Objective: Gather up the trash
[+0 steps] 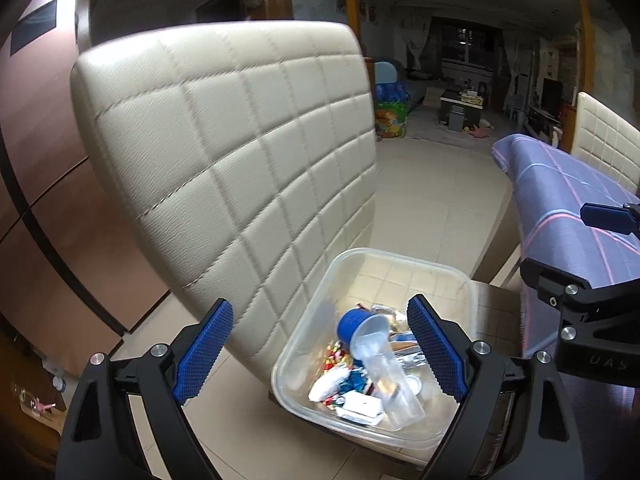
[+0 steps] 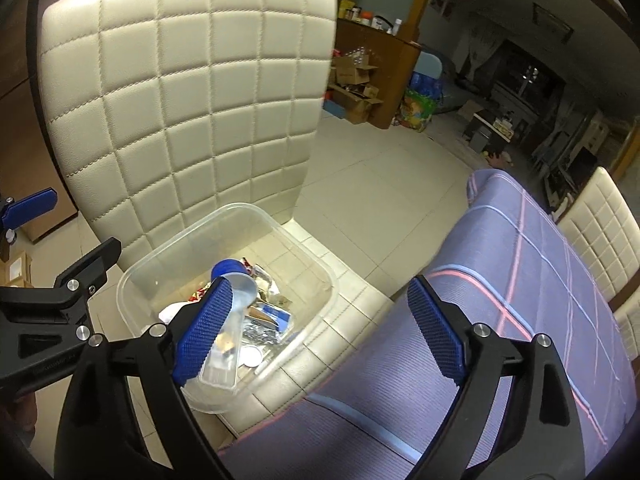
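A clear plastic tub (image 1: 404, 264) sits on the seat of a cream quilted chair (image 1: 224, 152), close against the chair back. The tub holds the collected trash: a clear plastic bottle with a blue cap (image 1: 376, 356) lying tilted on top, coloured sweet wrappers (image 1: 336, 356), a white crumpled piece (image 1: 328, 384), a small white box (image 1: 358, 408) and silvery foil packaging (image 1: 408, 354).

The left gripper (image 1: 320, 356) hovers above the near-left part of the tub, its blue-padded fingers (image 1: 204, 356) spread wide with nothing between them. The right gripper (image 2: 320, 336) hangs over the tub's right edge and the seat, its fingers (image 2: 438, 330) likewise wide apart and empty; its left finger overlaps the bottle in the right wrist view, and contact cannot be determined.

To the right of the chair stands the worktop (image 2: 520, 280), covered in a purple checked cloth. A second cream chair (image 2: 596, 224) stands on its far side. The floor (image 2: 380, 176) is pale tile.
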Motion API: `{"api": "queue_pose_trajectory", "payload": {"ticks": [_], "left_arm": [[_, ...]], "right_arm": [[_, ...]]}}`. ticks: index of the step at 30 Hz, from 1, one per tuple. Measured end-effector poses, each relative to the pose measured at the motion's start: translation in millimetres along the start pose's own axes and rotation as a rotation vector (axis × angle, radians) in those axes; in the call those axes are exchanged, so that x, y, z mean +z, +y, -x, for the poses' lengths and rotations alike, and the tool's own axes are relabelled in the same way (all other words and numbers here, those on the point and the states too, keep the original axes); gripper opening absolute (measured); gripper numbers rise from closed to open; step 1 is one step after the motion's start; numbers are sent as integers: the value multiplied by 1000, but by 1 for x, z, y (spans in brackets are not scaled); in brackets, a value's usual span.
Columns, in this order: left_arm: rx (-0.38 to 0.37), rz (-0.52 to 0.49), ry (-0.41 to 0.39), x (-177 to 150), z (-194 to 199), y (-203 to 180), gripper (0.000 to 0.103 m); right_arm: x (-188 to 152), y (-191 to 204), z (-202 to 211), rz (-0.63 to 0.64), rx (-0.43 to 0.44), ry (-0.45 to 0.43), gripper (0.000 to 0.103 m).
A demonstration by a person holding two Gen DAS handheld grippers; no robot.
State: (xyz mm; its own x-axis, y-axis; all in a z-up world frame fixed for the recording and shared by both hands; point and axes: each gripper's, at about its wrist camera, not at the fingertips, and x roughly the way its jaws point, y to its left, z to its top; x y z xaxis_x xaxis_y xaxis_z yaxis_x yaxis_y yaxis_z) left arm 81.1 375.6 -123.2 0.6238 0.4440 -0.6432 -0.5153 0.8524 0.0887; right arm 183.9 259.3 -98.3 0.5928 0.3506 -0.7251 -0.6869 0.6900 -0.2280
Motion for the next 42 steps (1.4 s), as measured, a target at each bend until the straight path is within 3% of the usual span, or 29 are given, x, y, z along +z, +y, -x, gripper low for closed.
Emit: {"api": "queue_pose_trajectory", "payload": {"ticks": [10, 15, 25, 34, 42], "left_arm": [[-63, -23, -52, 15, 38, -46, 87], [-101, -9, -67, 16, 60, -75, 87], [-211, -85, -91, 4, 99, -146, 87], [-283, -142, -128, -7, 140, -187, 87], [-299, -167, -175, -8, 167, -198, 87]], "right_arm": [[-26, -49, 43, -63, -76, -51, 91], [-51, -85, 72, -146, -103, -67, 93], [-112, -149, 139, -320, -217, -119, 98], [-150, -169, 192, -386, -347, -173, 99], [-161, -171, 229, -399, -389, -246, 99]]}}
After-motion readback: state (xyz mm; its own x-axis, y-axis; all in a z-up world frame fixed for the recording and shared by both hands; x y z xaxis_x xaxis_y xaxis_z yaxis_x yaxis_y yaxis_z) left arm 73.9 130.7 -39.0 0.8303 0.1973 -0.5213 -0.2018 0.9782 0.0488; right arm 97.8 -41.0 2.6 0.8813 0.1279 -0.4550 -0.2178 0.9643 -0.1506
